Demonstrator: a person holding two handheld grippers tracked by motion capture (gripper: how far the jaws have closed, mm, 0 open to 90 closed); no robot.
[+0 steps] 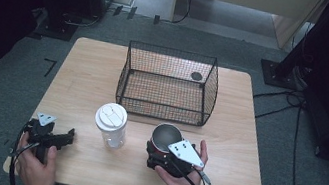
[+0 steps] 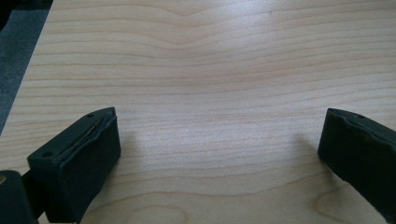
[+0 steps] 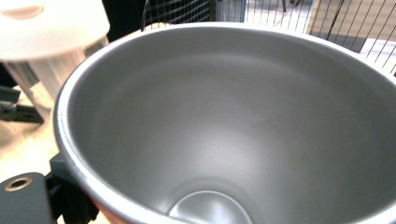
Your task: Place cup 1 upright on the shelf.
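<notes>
A: Right gripper, near edge of the wooden table. It is clamped on the metal cup, jaws round the lower wall, mouth facing up and tilted a little toward the wire basket. The right gripper view looks straight down into the cup.

B: Anything inside it?

A: Nothing. Bare brushed steel down to the round bottom. Outside wall looks dark red low down, hard to tell more.

B: How will it handle?

A: My guess: light, stiff, won't crush. Smooth wall, so it may slip or swing in the pads if tipped fast. A hold low on the wall, as now, seems sound; the rim is thin and rounded, a poorer bite.

B: Left gripper?

A: Resting at the near left corner, jaws wide apart, only bare tabletop between them in the left gripper view.

B: Other containers?

A: Clear plastic tumbler with a white lid, upright, left of the cup and apart from it; contents can't be made out. Basket stands just beyond both, open-topped, nothing in it that I can see.
</notes>
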